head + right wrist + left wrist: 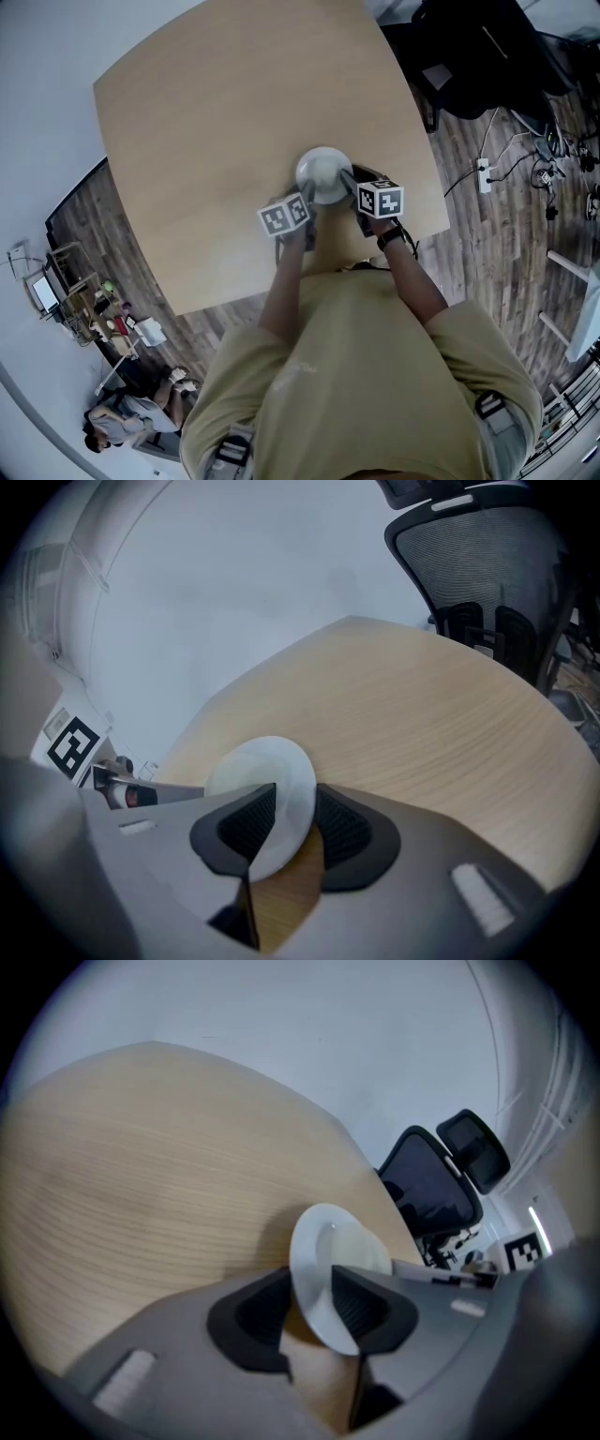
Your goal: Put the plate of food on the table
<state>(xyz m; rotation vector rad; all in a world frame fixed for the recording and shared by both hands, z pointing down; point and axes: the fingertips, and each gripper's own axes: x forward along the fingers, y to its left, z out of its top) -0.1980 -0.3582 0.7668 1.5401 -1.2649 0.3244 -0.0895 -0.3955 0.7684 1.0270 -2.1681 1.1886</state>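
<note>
Now the plate [323, 171] lies flat on the table [234, 112], rim inside unclenched left gripper [314, 1309] and right gripper [295, 825].

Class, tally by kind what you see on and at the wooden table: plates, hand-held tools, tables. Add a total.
Plate: 1
Tools: 2, the left tool and the right tool
Table: 1
Total: 4

Even, soft light is seen throughout; edges are bent and darkened by fisheye distortion, and the near jaws are blurred.
</note>
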